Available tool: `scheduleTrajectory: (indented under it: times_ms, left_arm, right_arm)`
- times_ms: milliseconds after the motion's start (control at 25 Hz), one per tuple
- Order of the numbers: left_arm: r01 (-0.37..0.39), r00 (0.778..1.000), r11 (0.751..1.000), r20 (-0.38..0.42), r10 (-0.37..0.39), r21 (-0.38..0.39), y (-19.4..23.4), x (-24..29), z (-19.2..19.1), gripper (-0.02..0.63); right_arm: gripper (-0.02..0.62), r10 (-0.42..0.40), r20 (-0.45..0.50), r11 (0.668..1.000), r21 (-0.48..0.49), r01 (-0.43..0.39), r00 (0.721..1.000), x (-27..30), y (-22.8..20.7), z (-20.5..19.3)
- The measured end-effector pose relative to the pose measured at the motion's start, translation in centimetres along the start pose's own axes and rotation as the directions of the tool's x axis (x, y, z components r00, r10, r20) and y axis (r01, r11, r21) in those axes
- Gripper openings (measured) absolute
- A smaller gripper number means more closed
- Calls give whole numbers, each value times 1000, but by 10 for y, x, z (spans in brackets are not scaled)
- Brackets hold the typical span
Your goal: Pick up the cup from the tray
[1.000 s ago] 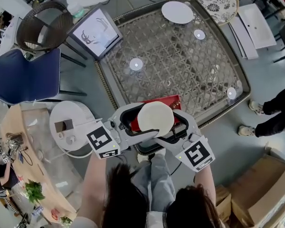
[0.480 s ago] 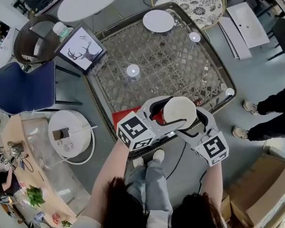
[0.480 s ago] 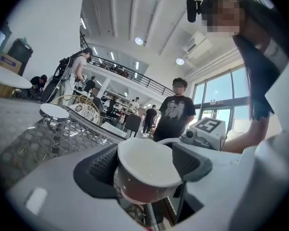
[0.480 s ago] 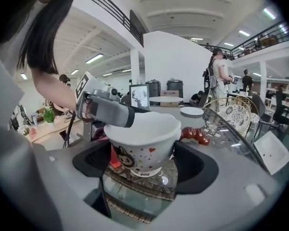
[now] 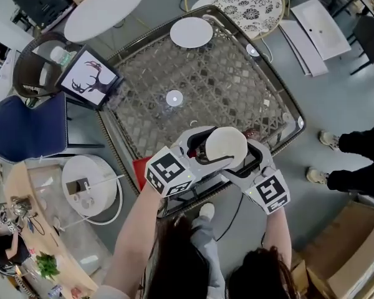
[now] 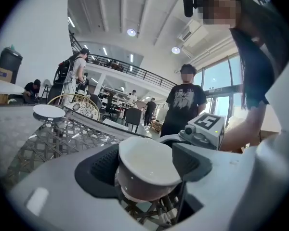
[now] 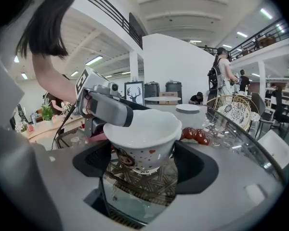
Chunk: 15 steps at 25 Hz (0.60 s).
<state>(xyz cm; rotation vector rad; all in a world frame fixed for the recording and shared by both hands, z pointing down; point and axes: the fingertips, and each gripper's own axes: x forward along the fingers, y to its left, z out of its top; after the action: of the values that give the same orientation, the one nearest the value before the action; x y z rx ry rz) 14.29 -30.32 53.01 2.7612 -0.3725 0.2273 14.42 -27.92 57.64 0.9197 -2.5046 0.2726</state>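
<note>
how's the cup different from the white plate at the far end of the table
The cup is deep with small prints on its side; the plate is flat and plain. The cup is held between the left gripper and right gripper; the plate lies on the glass table. Both are white and round.

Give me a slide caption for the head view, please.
Overhead: left gripper and right gripper together hold a white cup in their jaws above the lattice glass table.

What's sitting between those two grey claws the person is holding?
A white cup, clamped by both the left gripper and the right gripper; the head view shows it best.
</note>
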Motion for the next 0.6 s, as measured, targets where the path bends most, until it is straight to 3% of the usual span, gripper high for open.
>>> scheduleTrajectory:
  times_ms: [240, 360, 520, 600]
  left_arm:
    - [-16, 1000, 999, -14, 16, 46, 5, -7, -1, 342]
    - [-49, 999, 998, -14, 50, 45, 7, -18, 1, 342]
    - [-80, 996, 997, 23, 81, -23, -1, -57, 3, 342]
    - [-105, 994, 994, 25, 106, -32, -16, -80, -1, 342]
  right_arm:
    - [437, 58, 3, 997, 42, -58, 998, 5, 0, -2]
    - [513, 55, -7, 993, 102, -54, 998, -8, 3, -6]
    - [607, -102, 19, 970, 225, 95, 995, -47, 2, -10]
    - [607, -173, 49, 945, 291, 151, 984, -66, 15, -4]
